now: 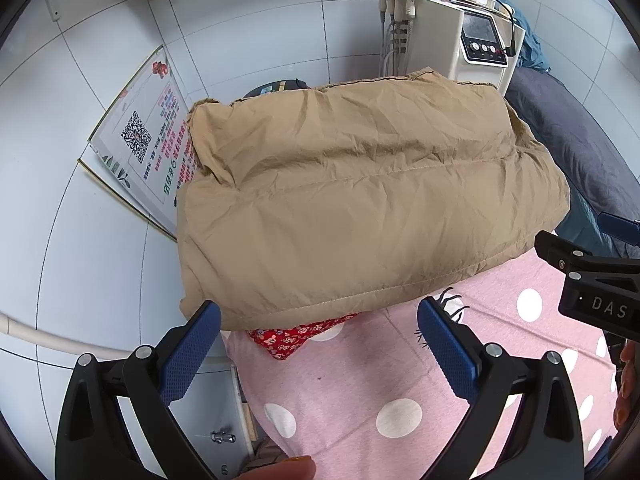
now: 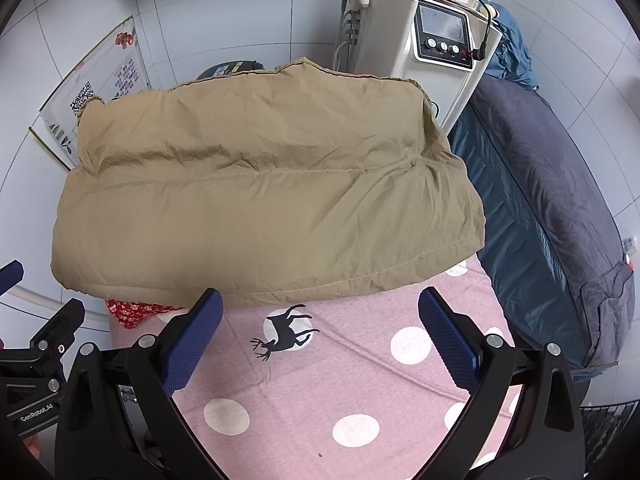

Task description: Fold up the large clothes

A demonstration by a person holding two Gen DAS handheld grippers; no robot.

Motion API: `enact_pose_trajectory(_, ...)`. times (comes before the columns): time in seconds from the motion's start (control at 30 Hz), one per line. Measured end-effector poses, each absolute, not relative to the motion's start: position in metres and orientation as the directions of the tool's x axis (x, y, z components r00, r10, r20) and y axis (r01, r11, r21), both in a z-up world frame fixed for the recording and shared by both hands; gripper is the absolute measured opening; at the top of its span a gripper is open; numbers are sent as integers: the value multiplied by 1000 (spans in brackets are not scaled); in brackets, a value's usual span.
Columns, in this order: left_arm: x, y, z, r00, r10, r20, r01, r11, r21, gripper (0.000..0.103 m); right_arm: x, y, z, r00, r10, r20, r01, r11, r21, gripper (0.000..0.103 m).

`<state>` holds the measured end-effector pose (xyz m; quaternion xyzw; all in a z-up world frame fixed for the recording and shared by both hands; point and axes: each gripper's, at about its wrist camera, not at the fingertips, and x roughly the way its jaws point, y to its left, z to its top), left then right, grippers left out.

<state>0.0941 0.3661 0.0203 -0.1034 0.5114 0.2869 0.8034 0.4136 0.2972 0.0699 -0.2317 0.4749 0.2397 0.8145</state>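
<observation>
A tan padded jacket (image 1: 360, 196) lies folded into a thick rectangle on a pink polka-dot cover (image 1: 360, 400); in the right wrist view the jacket (image 2: 260, 196) fills the middle. My left gripper (image 1: 320, 344) is open, its blue pads just short of the jacket's near hem, holding nothing. My right gripper (image 2: 320, 340) is open too, above the pink cover (image 2: 360, 380) near a deer print, just in front of the hem. Each gripper shows at the edge of the other's view: the right one (image 1: 592, 280), the left one (image 2: 36, 344). A red floral cloth (image 1: 296, 338) peeks from under the jacket.
A white machine with a screen and knobs (image 2: 432, 36) stands behind the jacket. A dark grey and blue bedding roll (image 2: 552, 200) lies to the right. A framed poster with a QR code (image 1: 148, 140) leans on the tiled floor at left. A fingertip (image 1: 288, 468) shows at the bottom.
</observation>
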Motion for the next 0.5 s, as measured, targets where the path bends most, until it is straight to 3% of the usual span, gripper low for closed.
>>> enact_pose_trajectory(0.5, 90, 358, 10, 300, 355, -886, -548, 824, 144, 97, 389, 287, 91, 450, 232, -862, -575, 814, -81, 97)
